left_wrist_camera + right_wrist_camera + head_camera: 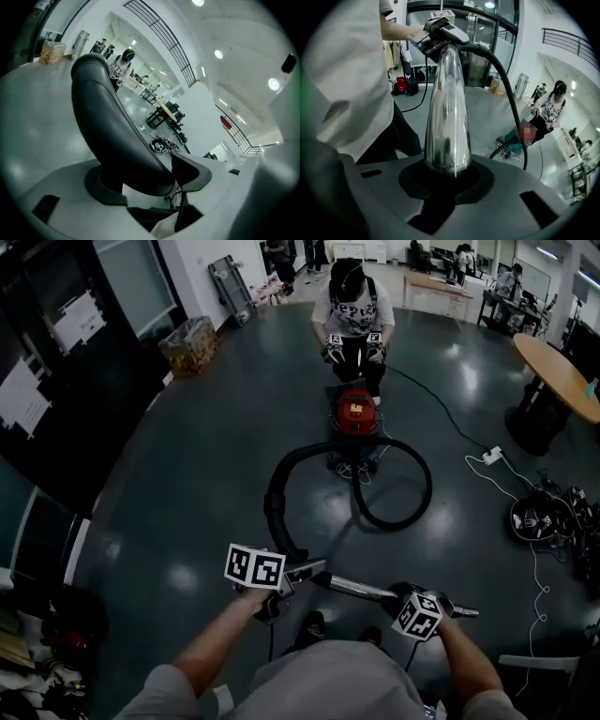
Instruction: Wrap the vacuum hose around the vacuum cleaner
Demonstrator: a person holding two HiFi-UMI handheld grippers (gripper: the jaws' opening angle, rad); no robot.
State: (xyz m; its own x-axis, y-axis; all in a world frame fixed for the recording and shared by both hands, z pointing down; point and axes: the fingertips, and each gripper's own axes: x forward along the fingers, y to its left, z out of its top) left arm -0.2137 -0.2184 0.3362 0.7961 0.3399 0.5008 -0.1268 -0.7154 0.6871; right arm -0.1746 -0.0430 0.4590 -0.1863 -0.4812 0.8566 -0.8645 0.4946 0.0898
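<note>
The red vacuum cleaner [355, 412] stands on the dark floor ahead. Its black hose [281, 484] loops over the floor and runs back to a chrome wand [361, 589] in front of me. My right gripper [408, 596] is shut on the wand [446, 117], which rises from between its jaws [447, 176]. My left gripper [281, 579] sits at the wand's handle end. In the left gripper view the thick black hose grip [108, 122] lies between the wide jaws of that gripper [145, 180], which stands open around it.
Another person [354, 310] crouches right behind the vacuum, holding two grippers. A white power strip [492, 456] and a heap of cables [544, 517] lie at the right. A round wooden table [562, 376] stands far right, a box [190, 343] far left.
</note>
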